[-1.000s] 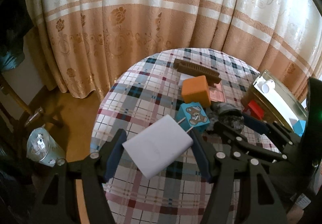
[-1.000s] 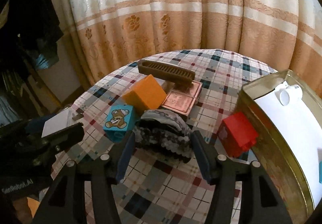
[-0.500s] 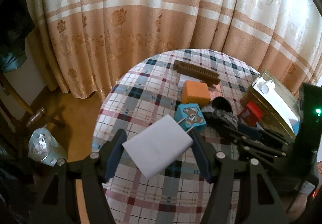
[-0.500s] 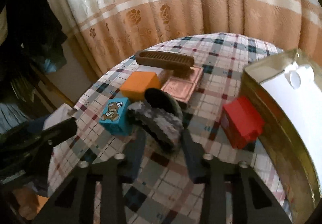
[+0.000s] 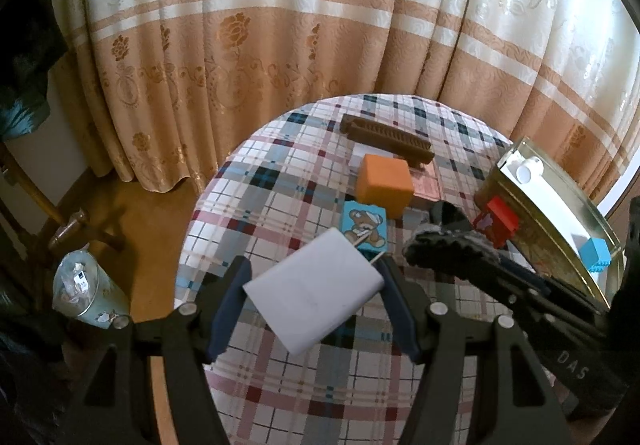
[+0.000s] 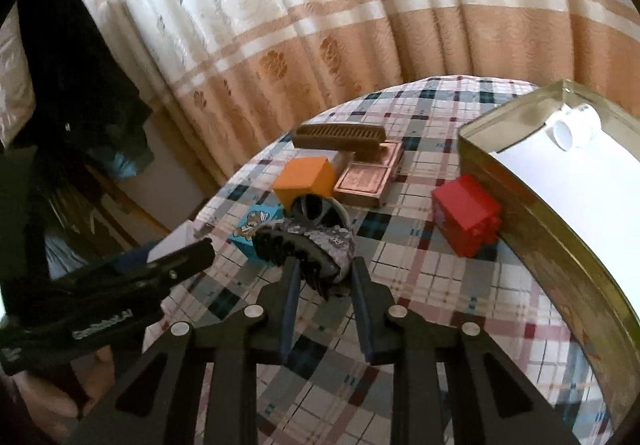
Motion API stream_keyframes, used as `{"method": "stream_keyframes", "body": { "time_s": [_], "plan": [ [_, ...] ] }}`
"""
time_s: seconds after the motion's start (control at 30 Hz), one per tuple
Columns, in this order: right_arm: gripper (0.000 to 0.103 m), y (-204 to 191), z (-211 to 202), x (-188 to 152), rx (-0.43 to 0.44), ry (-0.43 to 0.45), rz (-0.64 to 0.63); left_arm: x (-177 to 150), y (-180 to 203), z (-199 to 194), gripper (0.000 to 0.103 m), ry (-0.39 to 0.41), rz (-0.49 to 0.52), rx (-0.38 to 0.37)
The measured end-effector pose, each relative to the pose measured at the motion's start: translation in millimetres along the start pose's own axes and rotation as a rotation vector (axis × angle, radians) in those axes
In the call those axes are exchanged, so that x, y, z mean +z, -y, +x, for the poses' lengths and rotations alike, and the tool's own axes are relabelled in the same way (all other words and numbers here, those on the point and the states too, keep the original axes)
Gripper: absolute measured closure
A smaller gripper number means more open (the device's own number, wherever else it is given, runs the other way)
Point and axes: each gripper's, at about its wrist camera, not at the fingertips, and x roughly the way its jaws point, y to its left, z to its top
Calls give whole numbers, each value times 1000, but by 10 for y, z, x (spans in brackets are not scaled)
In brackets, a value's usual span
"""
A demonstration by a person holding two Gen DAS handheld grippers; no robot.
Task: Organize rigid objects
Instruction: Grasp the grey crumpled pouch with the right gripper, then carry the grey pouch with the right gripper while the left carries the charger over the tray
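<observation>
A: What is each tool doing?

B: The left tool [image 5: 316,297] pinches a white charger [image 5: 316,291], prongs pointing away, above the bench's [image 5: 280,201] near-left edge. The right tool [image 6: 324,281] is pressed onto a dark clip [image 6: 308,245], lifted a little and tilted.

A: Where does the clip go?

B: I judge into the tin [image 6: 560,237] at the right edge, where a white sheet and cap already lie. It lies right of the right tool, with a red block [image 6: 466,215] touching its wall in between.

A: So which arm is nearer?

B: The right. The clip's long axis runs across the fingers, so it should swing right and clear the red block. The orange block [image 6: 306,179], bear block [image 5: 364,223] and comb [image 6: 338,135] stay at the far side.
</observation>
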Motion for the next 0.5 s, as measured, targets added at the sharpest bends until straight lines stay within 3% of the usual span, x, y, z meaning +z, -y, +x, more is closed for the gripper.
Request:
{"method": "stream_keyframes", "body": {
  "time_s": [0.13,0.5],
  "plan": [
    [76,53,-1,-51,13,-25,45,-18,37,-45,38,5,7,-2],
    [76,15,-451,-105,-91,123,27,-17,210,-220,38,54,36,-12]
  ]
}}
